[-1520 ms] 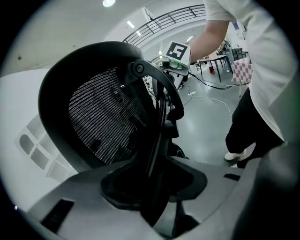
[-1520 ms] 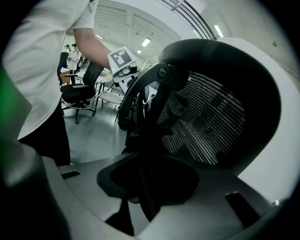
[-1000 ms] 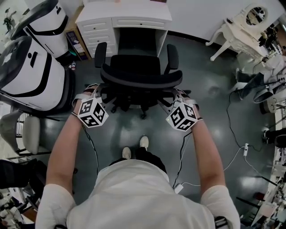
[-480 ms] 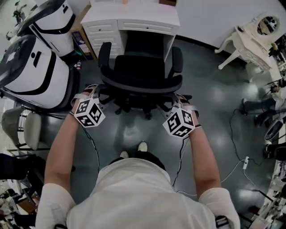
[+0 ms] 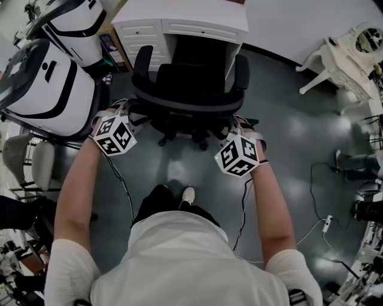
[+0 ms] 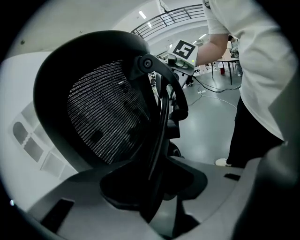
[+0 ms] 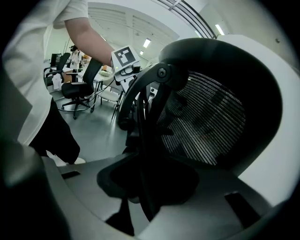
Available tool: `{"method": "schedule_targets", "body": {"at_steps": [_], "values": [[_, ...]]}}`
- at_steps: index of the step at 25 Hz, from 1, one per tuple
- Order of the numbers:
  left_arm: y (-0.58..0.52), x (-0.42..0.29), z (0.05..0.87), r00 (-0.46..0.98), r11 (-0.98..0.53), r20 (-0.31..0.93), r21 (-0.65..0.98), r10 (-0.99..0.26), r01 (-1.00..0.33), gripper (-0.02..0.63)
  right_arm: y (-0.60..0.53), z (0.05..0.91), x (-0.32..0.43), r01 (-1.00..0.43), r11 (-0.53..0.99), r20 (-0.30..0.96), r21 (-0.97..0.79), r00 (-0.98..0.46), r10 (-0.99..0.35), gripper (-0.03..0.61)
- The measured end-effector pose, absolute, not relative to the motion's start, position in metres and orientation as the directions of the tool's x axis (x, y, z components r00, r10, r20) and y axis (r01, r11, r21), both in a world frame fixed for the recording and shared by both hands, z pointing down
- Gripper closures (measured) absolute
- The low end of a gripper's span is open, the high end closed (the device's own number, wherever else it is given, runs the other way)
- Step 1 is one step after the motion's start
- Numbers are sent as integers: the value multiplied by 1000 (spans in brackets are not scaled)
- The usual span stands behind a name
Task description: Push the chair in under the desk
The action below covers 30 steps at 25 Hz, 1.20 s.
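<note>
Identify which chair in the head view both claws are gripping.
The black office chair before the white desk: the left claw and right claw clamp its backrest. The pale chair stands apart.

White tee, dark trousers, a marker cube on each gripper.
Here's a plain white T-shirt (image 5: 173, 266) with short sleeves (image 5: 67, 263), black trousers (image 5: 152, 204) and one white shoe (image 5: 188, 195). The left gripper (image 5: 128, 113) and right gripper (image 5: 234, 124) each carry a white cube (image 5: 112, 134) printed with black square markers. Their jaws are broad and matt grey, and a thin black cable (image 5: 124, 188) hangs from each.
</note>
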State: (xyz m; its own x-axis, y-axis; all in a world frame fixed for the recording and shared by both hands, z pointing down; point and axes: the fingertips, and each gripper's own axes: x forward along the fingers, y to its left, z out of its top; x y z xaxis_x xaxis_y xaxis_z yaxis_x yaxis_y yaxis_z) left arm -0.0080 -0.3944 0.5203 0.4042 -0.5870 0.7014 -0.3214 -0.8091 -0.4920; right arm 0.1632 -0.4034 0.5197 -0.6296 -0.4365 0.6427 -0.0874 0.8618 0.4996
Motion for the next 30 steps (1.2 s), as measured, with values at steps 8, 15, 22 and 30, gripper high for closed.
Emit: {"method": "schedule_targets", "body": {"at_steps": [8, 15, 22, 30], "values": [[-427, -13, 522, 411, -802, 689, -506, -597, -316, 448, -435, 521, 158, -89, 863, 643, 498, -630, -436, 449], [-455, -19, 524, 421, -808, 690, -507, -589, -300, 449, -463, 524, 152, -102, 871, 653, 481, -622, -433, 449], [-489, -25, 523, 427, -810, 689, -507, -586, -293, 451, -497, 522, 147, -109, 871, 654, 479, -618, -436, 449], [-522, -31, 525, 427, -809, 688, -509, -587, -292, 453, -530, 525, 140, -108, 873, 656, 475, -618, -433, 450]]}}
